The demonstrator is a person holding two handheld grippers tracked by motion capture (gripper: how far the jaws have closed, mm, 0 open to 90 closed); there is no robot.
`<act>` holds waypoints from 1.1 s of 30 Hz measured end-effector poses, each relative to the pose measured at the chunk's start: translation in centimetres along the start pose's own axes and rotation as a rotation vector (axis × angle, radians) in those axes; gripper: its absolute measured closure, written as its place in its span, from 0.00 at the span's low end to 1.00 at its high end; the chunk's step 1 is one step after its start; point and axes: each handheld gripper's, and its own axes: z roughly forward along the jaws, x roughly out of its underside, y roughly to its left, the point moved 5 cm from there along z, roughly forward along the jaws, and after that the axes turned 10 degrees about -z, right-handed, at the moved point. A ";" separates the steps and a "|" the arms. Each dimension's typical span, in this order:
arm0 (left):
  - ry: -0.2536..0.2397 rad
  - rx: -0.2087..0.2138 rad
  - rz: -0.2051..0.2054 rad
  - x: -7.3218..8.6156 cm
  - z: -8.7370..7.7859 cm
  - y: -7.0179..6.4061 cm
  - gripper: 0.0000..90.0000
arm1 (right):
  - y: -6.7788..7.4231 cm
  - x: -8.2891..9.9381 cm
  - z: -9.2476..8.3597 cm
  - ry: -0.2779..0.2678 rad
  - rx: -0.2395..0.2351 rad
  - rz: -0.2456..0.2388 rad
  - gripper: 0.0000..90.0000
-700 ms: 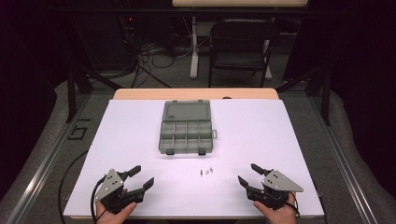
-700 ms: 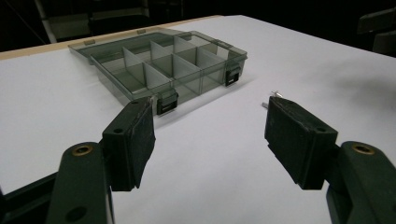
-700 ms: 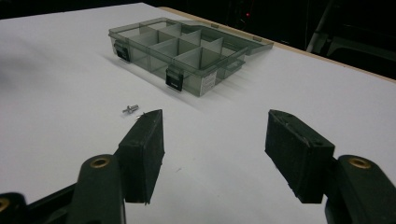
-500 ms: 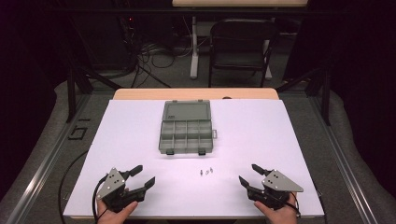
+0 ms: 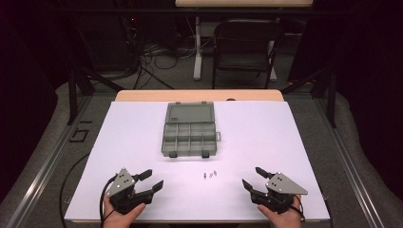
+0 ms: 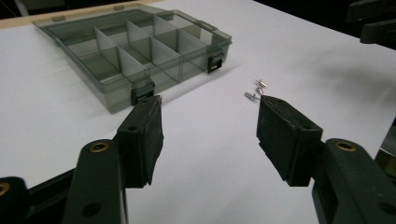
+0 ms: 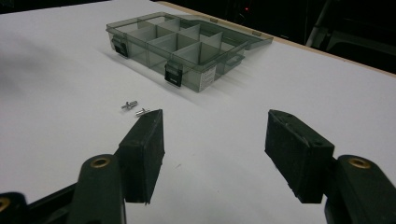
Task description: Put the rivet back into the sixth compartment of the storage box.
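Nothing is shifting since a moment ago: both hands are still waiting at the table's near edge. The left gripper (image 5: 149,181), at seven o'clock, is holding its jaws spread, nothing between them. The small metal screws (image 5: 209,175) are lying at six o'clock, just before the open compartment box (image 5: 189,134) at centre. The right gripper (image 5: 253,178), at five o'clock, is likewise gaping empty. The pickup is probably yet to begin.
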 end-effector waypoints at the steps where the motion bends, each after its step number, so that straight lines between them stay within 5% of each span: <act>1: 0.009 -0.006 0.017 -0.2 0.3 -0.1 0.47 | 0.0 0.0 0.0 0.002 -0.003 0.002 0.42; 21: 0.236 0.015 0.045 -3.4 7.9 -3.5 0.51 | -0.4 0.1 -0.5 -0.005 0.009 0.034 0.31; 33: 0.312 0.016 0.075 -4.8 9.9 -5.0 0.51 | -0.4 0.1 -0.5 -0.014 0.010 0.037 0.31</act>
